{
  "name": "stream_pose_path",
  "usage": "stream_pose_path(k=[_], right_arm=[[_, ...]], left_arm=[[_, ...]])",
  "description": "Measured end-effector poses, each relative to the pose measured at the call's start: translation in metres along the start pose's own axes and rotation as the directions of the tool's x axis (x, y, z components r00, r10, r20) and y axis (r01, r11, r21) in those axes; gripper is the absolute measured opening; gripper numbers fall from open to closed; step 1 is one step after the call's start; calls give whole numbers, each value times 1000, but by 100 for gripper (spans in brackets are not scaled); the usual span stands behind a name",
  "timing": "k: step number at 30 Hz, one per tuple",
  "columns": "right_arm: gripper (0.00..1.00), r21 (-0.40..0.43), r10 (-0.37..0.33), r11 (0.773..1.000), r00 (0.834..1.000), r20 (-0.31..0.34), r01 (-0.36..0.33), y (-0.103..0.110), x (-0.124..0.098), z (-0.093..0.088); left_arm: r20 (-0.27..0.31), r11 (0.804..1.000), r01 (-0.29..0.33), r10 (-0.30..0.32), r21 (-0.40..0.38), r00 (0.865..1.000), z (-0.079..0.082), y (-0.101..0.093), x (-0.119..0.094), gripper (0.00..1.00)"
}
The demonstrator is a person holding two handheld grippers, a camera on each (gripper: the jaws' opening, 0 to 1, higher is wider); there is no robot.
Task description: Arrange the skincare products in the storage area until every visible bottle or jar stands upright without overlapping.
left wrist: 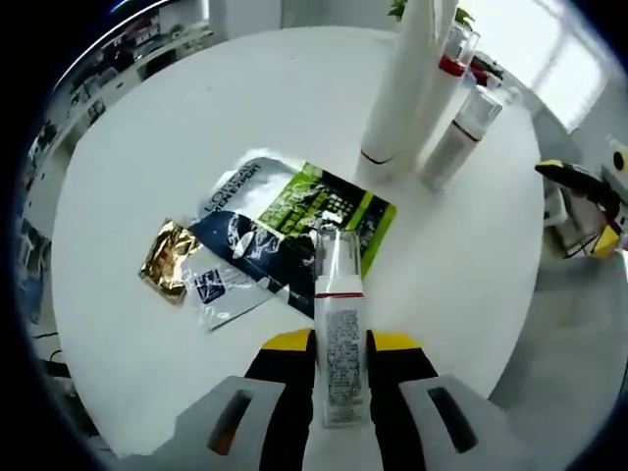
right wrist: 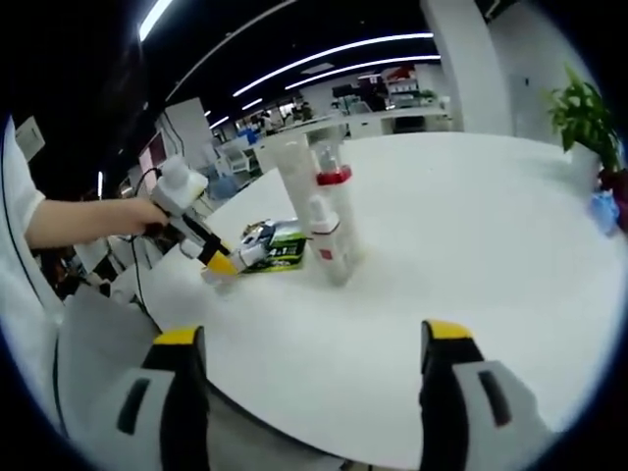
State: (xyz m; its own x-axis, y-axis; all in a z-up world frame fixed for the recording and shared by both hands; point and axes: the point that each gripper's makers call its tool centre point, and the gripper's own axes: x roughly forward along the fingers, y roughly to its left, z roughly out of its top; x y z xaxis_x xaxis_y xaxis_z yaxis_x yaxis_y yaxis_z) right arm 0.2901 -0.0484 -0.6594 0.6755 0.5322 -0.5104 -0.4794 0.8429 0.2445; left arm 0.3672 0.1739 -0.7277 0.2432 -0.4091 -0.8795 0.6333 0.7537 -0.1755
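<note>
holding a small white bottle (left wrist: 340, 343) pinched between the jaws of the left tool (left wrist: 341, 368), just short of the sachets (left wrist: 265, 240) lying flat on the tabletop (left wrist: 147, 177). beyond and to the right, upright bottles (left wrist: 432, 98) clustered. likely mid-carry; next, standing it upright on bare tabletop beside that cluster. right tool (right wrist: 312, 378) spread wide, gripping nothing, well back from them.
</note>
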Motion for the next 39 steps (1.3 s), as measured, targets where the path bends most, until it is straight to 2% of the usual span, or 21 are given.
stream_pose_path(k=[6, 11, 14, 18, 21, 25, 28, 29, 33, 39], right_arm=[[89, -16, 24, 1000, 1000, 9, -24, 10, 0, 7], [88, -19, 47, 999, 999, 26, -47, 19, -2, 16], [87, -12, 64, 998, 997, 48, -63, 24, -3, 23], [86, 6, 94, 995, 992, 79, -95, 34, -3, 33], [84, 17, 125, 992, 987, 102, -128, 45, -2, 40], [80, 19, 173, 984, 978, 116, -177, 61, 0, 45], [77, 25, 210, 976, 969, 127, -215, 73, 0, 48], [75, 34, 227, 972, 965, 134, -234, 77, 1, 49], [68, 61, 275, 956, 947, 165, -288, 91, 0, 55], [60, 111, 337, 924, 916, 216, -366, 109, 0, 66]], left_arm=[[76, 992, 61, -53, -109, 996, -3, -15, -12, 17], [129, 985, 98, -79, -145, 988, -6, -27, -24, 17], [166, 980, 118, -91, -163, 982, -5, -33, -32, 17], [229, 972, 160, -118, -174, 966, 0, -45, -41, 17], [297, 961, 213, -153, -179, 942, 7, -59, -52, 17], [347, 950, 254, -180, -182, 920, 11, -73, -63, 17], [395, 937, 297, -205, -186, 895, 16, -85, -73, 17], [404, 933, 307, -211, -188, 890, 16, -88, -76, 17], [459, 914, 363, -248, -180, 853, 22, -104, -88, 17], [495, 891, 434, -319, -134, 808, 21, -131, -101, 17]])
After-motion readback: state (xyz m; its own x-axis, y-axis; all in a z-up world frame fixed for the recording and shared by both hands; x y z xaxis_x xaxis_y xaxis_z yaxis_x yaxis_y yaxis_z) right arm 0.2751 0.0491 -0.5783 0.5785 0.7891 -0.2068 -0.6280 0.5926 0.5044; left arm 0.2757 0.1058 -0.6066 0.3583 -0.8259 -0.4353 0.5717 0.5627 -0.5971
